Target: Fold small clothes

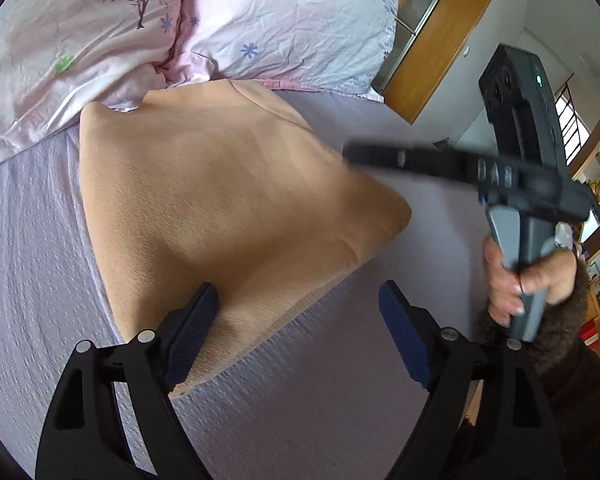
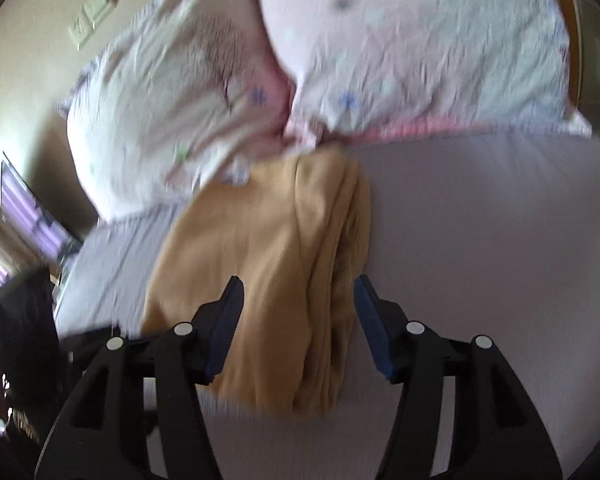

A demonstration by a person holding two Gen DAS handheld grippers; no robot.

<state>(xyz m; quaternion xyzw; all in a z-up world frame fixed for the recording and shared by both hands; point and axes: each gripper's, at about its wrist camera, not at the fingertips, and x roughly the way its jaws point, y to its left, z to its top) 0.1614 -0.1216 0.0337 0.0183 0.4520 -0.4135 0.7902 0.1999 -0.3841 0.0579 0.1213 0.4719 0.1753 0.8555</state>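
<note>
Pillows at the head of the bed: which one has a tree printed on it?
The left pillow in the left wrist view: it shows a dark bare-branched tree. The right pillow beside it carries only small scattered flowers.

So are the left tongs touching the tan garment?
Cannot tell. In the left wrist view the open left tongs overlap the tan garment, with neither contact nor gap plainly visible.

We see the right wrist view smeared: pillows (image 2: 380,60) at twelve o'clock blur, and the tan garment's (image 2: 268,264) folds stay indistinct.
</note>
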